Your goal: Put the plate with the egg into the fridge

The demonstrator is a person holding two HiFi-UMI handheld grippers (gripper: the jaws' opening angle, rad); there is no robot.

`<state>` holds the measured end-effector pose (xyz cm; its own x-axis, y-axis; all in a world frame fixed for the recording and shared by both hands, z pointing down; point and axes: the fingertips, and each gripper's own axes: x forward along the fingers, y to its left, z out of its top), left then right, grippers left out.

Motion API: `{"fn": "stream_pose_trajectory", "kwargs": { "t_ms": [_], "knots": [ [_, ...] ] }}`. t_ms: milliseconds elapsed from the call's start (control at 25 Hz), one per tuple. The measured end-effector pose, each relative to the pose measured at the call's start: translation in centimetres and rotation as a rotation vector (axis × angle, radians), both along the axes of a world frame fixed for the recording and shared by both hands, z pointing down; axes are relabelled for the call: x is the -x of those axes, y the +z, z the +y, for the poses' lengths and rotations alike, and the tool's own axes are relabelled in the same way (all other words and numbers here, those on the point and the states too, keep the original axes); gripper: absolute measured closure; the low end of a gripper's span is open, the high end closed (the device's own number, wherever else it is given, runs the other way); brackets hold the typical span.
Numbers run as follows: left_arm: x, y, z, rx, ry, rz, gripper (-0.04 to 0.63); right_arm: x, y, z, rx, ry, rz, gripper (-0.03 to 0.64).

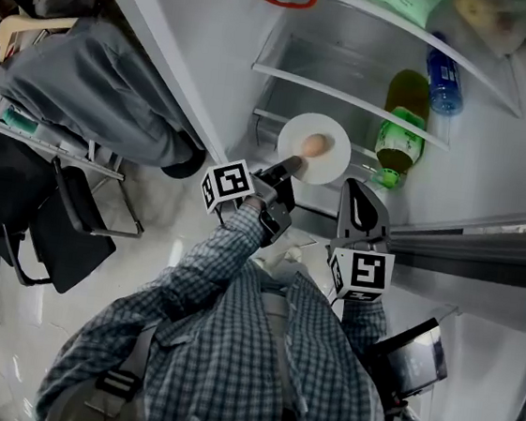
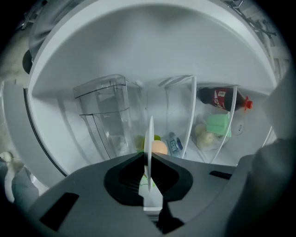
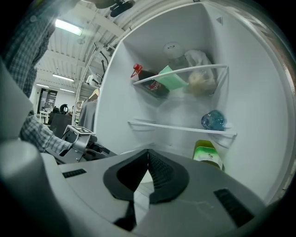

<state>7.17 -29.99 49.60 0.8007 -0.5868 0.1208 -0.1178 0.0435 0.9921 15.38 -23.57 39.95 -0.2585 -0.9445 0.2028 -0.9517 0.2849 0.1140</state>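
Left gripper (image 1: pixel 291 168) pinches the plate (image 1: pixel 336 145) by its rim, holding it inside the fridge (image 1: pixel 493 175) above a shelf. Right gripper (image 1: pixel 358 189) waits beside it, jaws pressed together on nothing. One plate, one egg (image 1: pixel 315 146): the plate looks stiff and light, the egg loose and fragile, so keep that rim hold level.

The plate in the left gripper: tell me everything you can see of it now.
The plate is small, round and plain white. It is held about level in the open fridge, not visibly resting on any shelf. The left gripper is shut on its near rim; that gripper's view shows it edge-on between the jaws. One brown egg sits at its middle.
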Motion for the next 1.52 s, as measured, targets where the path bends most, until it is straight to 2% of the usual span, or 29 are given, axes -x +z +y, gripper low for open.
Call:
{"fn": "stream_pose_trajectory", "kwargs": {
  "t_ms": [960,1160,1280,1400,1520],
  "knots": [
    [-1.3,3.1,-2.6,0.061,-0.041,-0.034,0.569,-1.5,2.4,-1.9,0.077,-0.021,0.07,0.611],
    [-1.7,3.4,-3.0,0.07,-0.041,-0.036,0.569,-1.0,2.6,-2.6,0.061,-0.039,0.078,0.611],
    [-1.8,3.7,-3.1,0.078,-0.049,-0.029,0.569,0.0,2.6,-3.2,0.047,-0.064,0.116,0.611],
    [-2.0,3.8,-3.3,0.078,-0.053,-0.024,0.569,0.4,3.6,-3.7,0.077,-0.087,0.161,0.611],
    [-2.2,3.7,-3.5,0.077,-0.055,-0.022,0.569,1.0,4.8,-4.1,0.109,-0.118,0.251,0.611]
  ]
}}
